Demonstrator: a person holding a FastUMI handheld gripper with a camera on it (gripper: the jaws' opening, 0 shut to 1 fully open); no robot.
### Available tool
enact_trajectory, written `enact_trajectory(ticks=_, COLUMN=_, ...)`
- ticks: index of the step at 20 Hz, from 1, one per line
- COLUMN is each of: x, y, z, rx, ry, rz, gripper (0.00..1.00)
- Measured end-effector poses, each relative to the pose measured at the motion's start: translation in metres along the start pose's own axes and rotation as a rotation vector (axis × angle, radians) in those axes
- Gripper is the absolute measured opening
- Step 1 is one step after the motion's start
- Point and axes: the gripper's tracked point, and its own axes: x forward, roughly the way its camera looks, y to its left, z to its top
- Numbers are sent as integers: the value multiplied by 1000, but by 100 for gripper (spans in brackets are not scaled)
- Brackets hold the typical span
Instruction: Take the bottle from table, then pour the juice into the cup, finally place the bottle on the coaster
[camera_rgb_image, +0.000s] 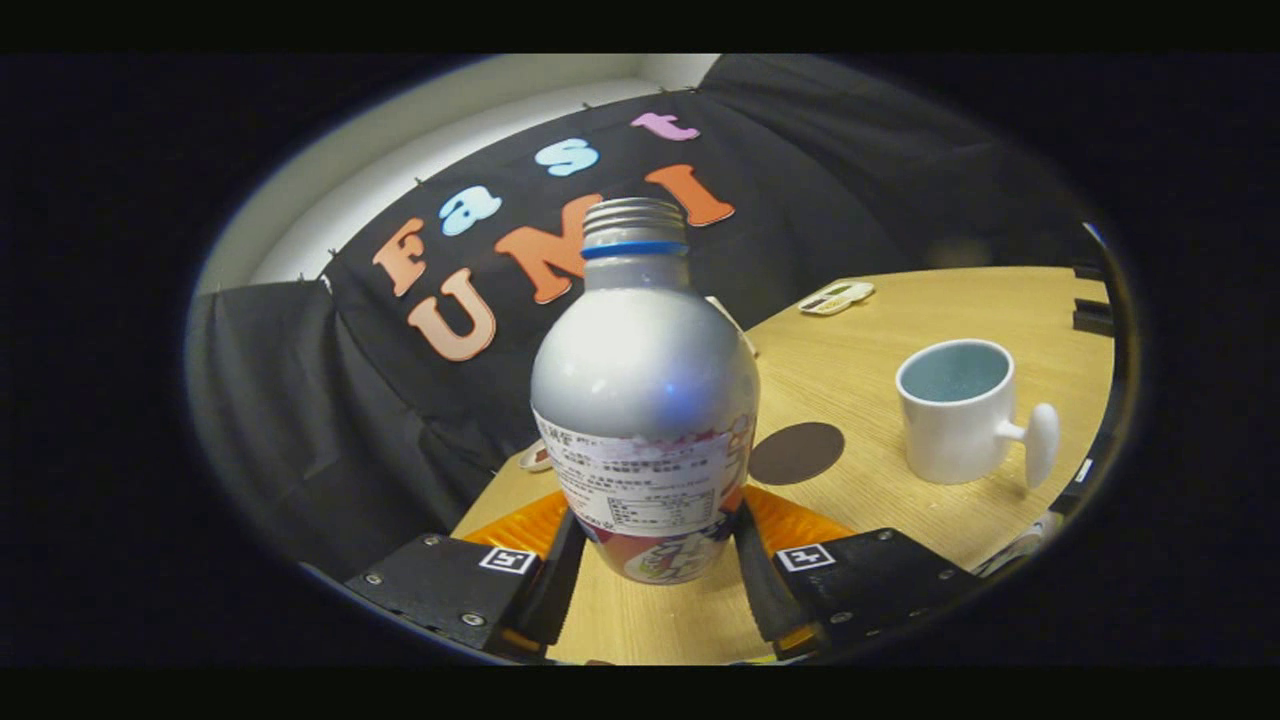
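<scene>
1. Tool (650, 560): its two fingers are pressing on either side of the lower body of the bottle (645, 400), clamping it.
2. Bottle: silver, uncapped, with a blue ring under its threaded neck; it is sitting between the fingers, tilting slightly.
3. Bench (860, 360): a pale wooden surface is lying beneath and beyond the bottle.
4. Coaster (796, 452): a dark round disc is lying on the bench just beyond the right finger.
5. Cup (958, 410): white, upright, standing beside the coaster, apart from it.
</scene>
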Motion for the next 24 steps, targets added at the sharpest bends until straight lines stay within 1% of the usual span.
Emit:
enact_trajectory(ticks=3, x=1, y=4, z=14, rx=119, ry=-24, rz=35, gripper=72)
enact_trajectory(ticks=6, x=4, y=-2, z=24, rx=218, ry=-30, rz=24, gripper=72)
enact_trajectory(ticks=9, x=7, y=0, z=29, rx=307, ry=-23, rz=30, gripper=72)
enact_trajectory(ticks=16, x=21, y=3, z=24, rx=490, ry=26, rz=32, gripper=72)
enact_trajectory(ticks=19, x=18, y=-4, z=25, rx=592, ry=43, rz=13, gripper=72)
enact_trajectory(ticks=24, x=18, y=-11, z=32, rx=712, ry=41, rz=-2, gripper=72)
